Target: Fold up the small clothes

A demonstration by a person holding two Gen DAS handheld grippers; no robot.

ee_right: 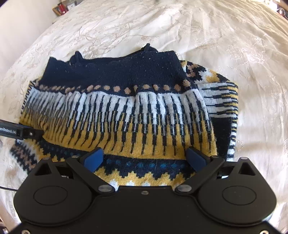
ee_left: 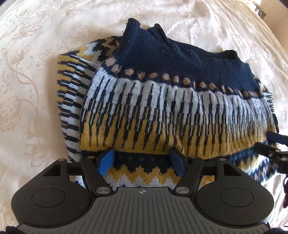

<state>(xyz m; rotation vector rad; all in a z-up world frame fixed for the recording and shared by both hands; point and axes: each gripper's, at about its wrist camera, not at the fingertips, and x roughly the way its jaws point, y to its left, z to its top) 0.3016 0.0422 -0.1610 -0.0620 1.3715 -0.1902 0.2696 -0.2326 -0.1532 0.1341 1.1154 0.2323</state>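
A small knitted sweater [ee_left: 162, 108] in navy, white and mustard lies folded on the bed, its navy band at the far side; it also shows in the right wrist view [ee_right: 126, 115]. My left gripper [ee_left: 142, 162] is open, its blue pads [ee_left: 106, 160] spread just above the near fold of the sweater. My right gripper [ee_right: 145, 160] is open too, its blue pads [ee_right: 93, 159] wide apart over the near edge. Each gripper shows at the side of the other's view, the right one [ee_left: 270, 147] and the left one [ee_right: 23, 133].
The sweater rests on a cream bedspread [ee_left: 32, 86] with a floral pattern, which spreads on all sides [ee_right: 234, 45]. Small items stand on a shelf at the far left corner [ee_right: 61, 9].
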